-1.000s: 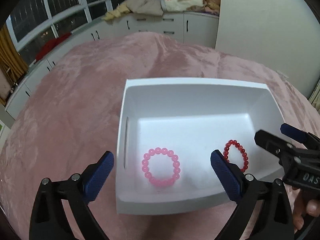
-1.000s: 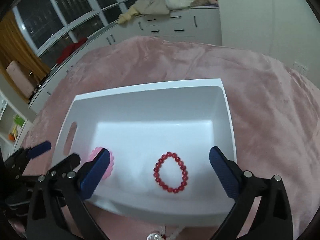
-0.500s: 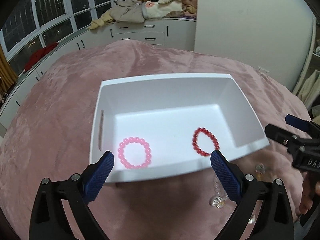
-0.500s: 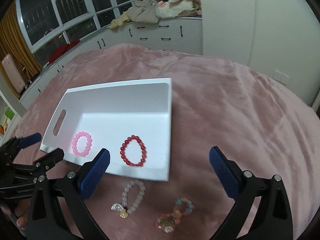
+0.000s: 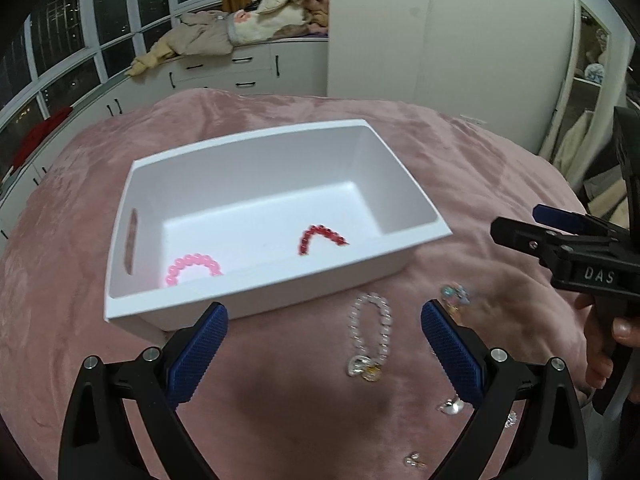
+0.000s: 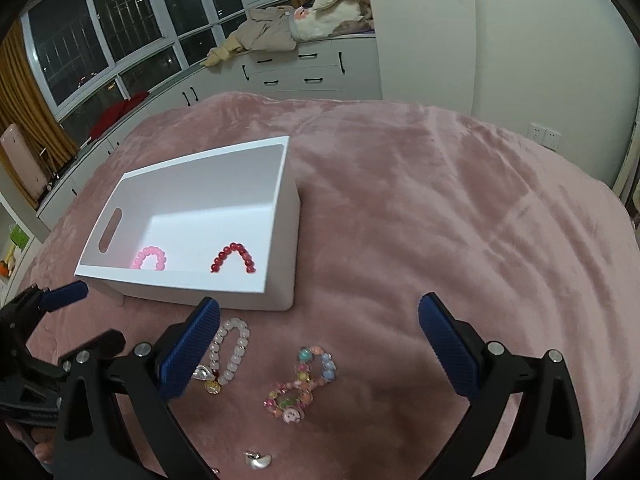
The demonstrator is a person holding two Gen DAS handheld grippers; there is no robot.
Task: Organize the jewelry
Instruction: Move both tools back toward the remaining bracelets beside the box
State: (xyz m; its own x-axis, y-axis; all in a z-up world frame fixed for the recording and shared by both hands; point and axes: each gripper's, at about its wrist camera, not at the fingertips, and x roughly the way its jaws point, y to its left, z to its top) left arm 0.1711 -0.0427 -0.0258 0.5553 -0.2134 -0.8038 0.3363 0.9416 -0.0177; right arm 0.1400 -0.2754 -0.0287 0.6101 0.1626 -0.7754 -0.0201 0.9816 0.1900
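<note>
A white box (image 5: 256, 296) (image 6: 276, 240) sits on the pink blanket. Inside it lie a pink bead bracelet (image 5: 194, 267) (image 6: 151, 258) and a dark red bead bracelet (image 5: 320, 236) (image 6: 234, 258). In front of the box on the blanket lie a clear bead bracelet with a charm (image 5: 370, 334) (image 6: 230, 350) and a multicoloured bead bracelet (image 6: 306, 382) (image 5: 454, 294). My left gripper (image 5: 324, 352) (image 6: 76, 320) is open, hovering above the clear bracelet. My right gripper (image 6: 320, 348) (image 5: 536, 224) is open above the multicoloured bracelet. Both hold nothing.
Small silver pieces (image 6: 258, 460) (image 5: 450, 406) lie on the blanket near its front edge, with a tiny one (image 5: 414, 460) closer. White drawers with piled clothes (image 6: 304, 24) line the window wall. A hand (image 5: 624, 328) holds the right gripper's handle.
Both grippers pulled back and away from the box, so it now lies farther off. The loose bracelets in front of the box came into view. Both stay open.
</note>
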